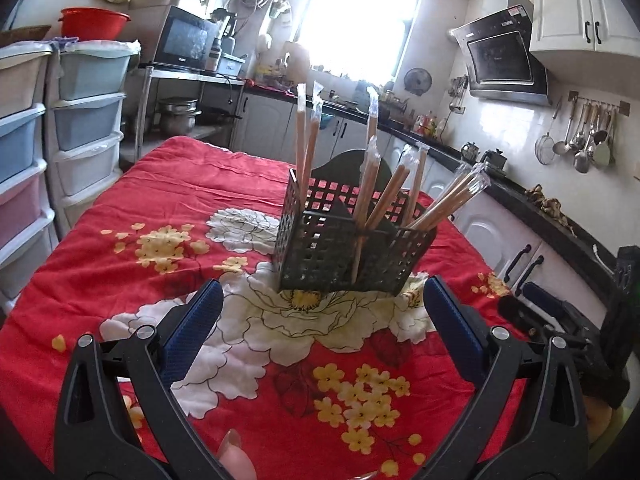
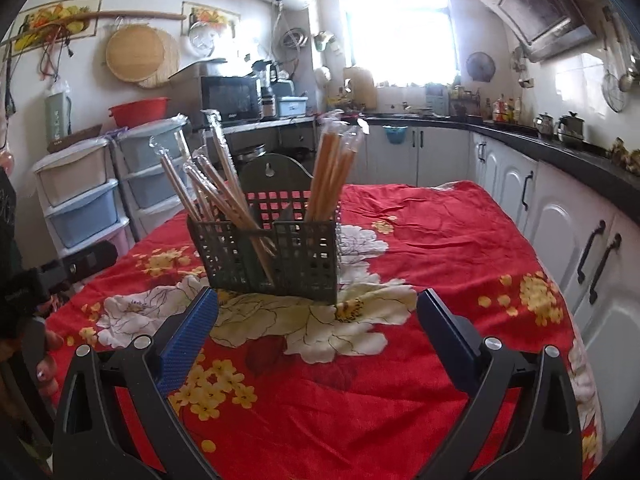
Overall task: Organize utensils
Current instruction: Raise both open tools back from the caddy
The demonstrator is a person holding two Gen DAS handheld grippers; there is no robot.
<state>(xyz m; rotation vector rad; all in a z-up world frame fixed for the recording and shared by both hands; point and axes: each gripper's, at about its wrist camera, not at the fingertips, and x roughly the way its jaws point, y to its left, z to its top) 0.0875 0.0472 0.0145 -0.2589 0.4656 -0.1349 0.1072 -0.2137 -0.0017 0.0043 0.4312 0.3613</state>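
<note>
Left gripper [image 1: 322, 304] low over the red flowered cloth [image 1: 120, 240], jaws wide, holding nothing, right gripper [image 2: 318, 314] the same, black basket [image 2: 272, 256] of wrapped chopsticks [image 2: 332, 176] just beyond both

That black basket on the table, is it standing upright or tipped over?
Upright. The basket sits flat on the red cloth, its open top facing up, with wrapped chopsticks sticking out of its compartments.

The tablecloth [image 1: 120, 240] is coloured red and printed with white and yellow flowers. The perforated utensil caddy [image 1: 344, 256] is dark grey-green. Tan chopsticks [image 2: 328, 172] are sheathed in clear wrappers. Blue textured pads [image 2: 188, 336] are fitted to black gripper arms.
</note>
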